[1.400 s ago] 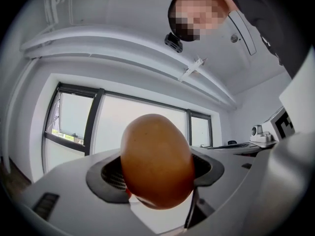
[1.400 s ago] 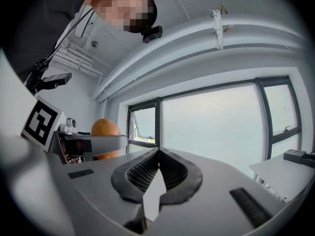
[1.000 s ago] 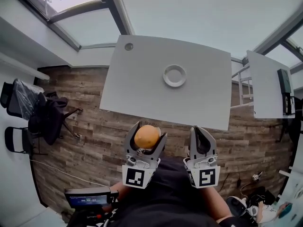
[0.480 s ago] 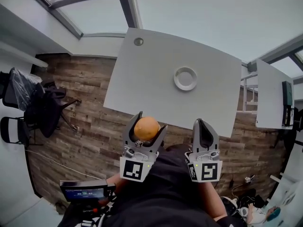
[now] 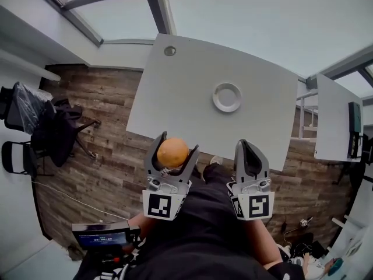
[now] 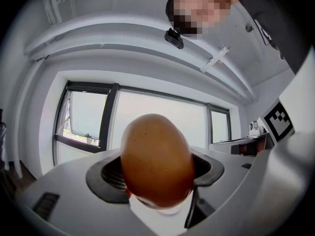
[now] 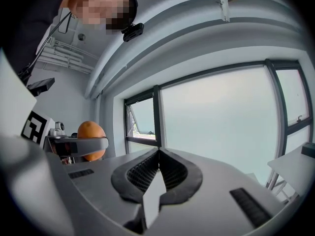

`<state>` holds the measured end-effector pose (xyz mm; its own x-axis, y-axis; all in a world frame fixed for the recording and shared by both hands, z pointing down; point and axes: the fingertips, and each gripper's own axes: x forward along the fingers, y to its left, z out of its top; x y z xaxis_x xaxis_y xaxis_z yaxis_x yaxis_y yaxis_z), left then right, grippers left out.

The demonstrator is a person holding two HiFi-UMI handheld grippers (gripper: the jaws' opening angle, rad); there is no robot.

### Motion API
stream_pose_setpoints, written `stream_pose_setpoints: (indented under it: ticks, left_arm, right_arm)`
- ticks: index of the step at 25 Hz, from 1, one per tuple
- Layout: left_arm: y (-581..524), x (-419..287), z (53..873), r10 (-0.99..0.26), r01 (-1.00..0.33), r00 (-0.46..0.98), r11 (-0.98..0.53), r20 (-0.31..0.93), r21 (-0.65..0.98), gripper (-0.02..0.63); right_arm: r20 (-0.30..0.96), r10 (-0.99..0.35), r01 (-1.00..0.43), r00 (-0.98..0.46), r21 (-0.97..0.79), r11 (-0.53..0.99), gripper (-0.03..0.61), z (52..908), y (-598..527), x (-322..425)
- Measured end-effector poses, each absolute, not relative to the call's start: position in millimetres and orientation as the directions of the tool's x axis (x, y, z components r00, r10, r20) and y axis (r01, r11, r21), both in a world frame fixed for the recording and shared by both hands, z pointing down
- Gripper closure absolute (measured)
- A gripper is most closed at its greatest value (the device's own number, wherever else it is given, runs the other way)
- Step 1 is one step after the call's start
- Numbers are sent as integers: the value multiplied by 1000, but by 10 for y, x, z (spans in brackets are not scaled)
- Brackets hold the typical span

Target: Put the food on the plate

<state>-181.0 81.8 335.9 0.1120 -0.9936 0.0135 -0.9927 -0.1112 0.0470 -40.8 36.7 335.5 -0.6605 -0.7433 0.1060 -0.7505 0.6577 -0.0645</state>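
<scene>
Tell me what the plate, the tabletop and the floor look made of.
Plate: smooth white, ceramic or plastic; plain raised rim.
Tabletop: matte white, likely laminate; flat, uniform surface.
Floor: brown wood or wood-look planks; grain and seams show.

Left gripper point(image 5: 173, 147) clamped on orange point(image 5: 172, 153), right gripper point(image 5: 247, 146) closed, empty, side by side

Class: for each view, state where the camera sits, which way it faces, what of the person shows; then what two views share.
Head view: on the person's head, facing steeply down at white table and round white plate; torso, left gripper, right gripper show.
Left gripper view: on left gripper, looking along jaws shut on round orange fruit, toward windows; person's head above.
Right gripper view: on right gripper, along shut empty jaws toward windows; head above.
Shared: the fruit shows in all three.
</scene>
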Motion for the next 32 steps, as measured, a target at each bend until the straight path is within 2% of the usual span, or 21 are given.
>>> stream_pose_setpoints:
  ticks: [6,12,18,32]
  left_arm:
    - [663,-1476,3419,-989,-987,144,-140,43,83,287]
    - [455,-1090,3314,-974,-974,227,-227,2,-26,287]
    - [204,-979,3506,-970,-971,240,-240,51,-1,287]
    - [-62,-788,3696,-959,-961,276,-277,69,-7,287]
  right_arm:
    - [36,-726,-727,-687,-34,686,572,3128,262,-336]
    - [-12,-726,-725,-687,-37,687,572,3042,170,-218]
    - [-58,-746,-747,-663,-10,665,572,2953,107,-77]
    - [-61,-738,-740,-672,31,672,572,2897,67,35]
